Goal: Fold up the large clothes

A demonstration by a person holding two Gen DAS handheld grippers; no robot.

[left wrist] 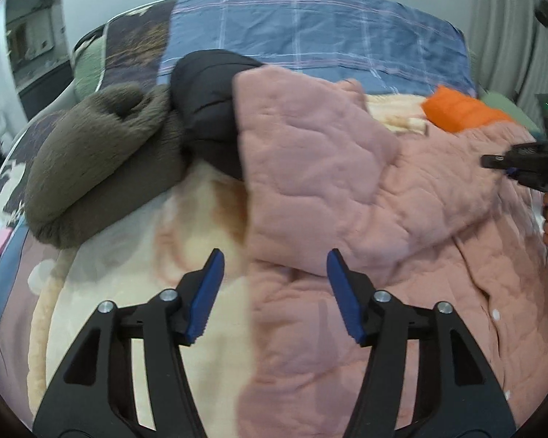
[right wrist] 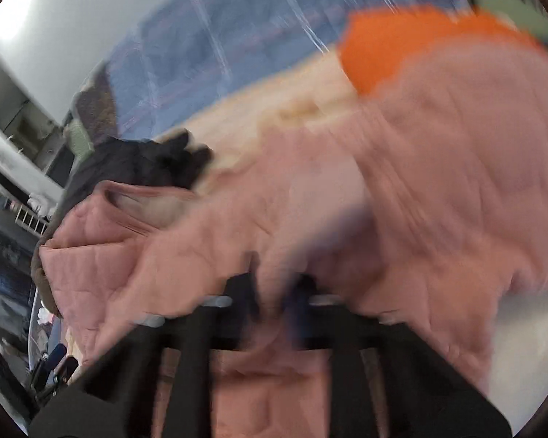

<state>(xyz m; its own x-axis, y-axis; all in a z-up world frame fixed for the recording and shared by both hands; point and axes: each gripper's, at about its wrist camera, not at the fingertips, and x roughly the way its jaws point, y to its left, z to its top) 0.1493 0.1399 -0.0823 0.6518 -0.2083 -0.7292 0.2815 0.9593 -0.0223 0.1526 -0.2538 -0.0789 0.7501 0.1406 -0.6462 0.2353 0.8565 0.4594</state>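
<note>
At the far left of my left-hand view a brown fleece (left wrist: 102,160) lies in a heap on the bed (left wrist: 310,25), and just right of it, touching it, sits a black puffy coat (left wrist: 208,109); I take these to be the other clothes, pushed aside so the middle stays free for folding. Under everything lies a cream blanket (left wrist: 135,255), which gives me a soft, flat place to work. My left tongs (left wrist: 274,284) hang open over the line where the blanket meets the pink quilted jacket (left wrist: 347,189), holding nothing; I judge they wait there so they can catch or press the near edge once the fold comes across. The jacket is the piece in hand: it is spread over the right half of the bed, and one sleeve (left wrist: 310,138) is laid slantwise across its body, its cuff end resting against the black coat. Farther right, past the jacket, an orange garment (left wrist: 456,109) lies near the blue checked sheet. At the right edge my right tongs (left wrist: 493,162) come into view from the side. In their own blurred view pink cloth bunches between the fingers (right wrist: 274,303), so they seem closed on the jacket, probably to carry that side over, but the blur leaves me unsure.
</note>
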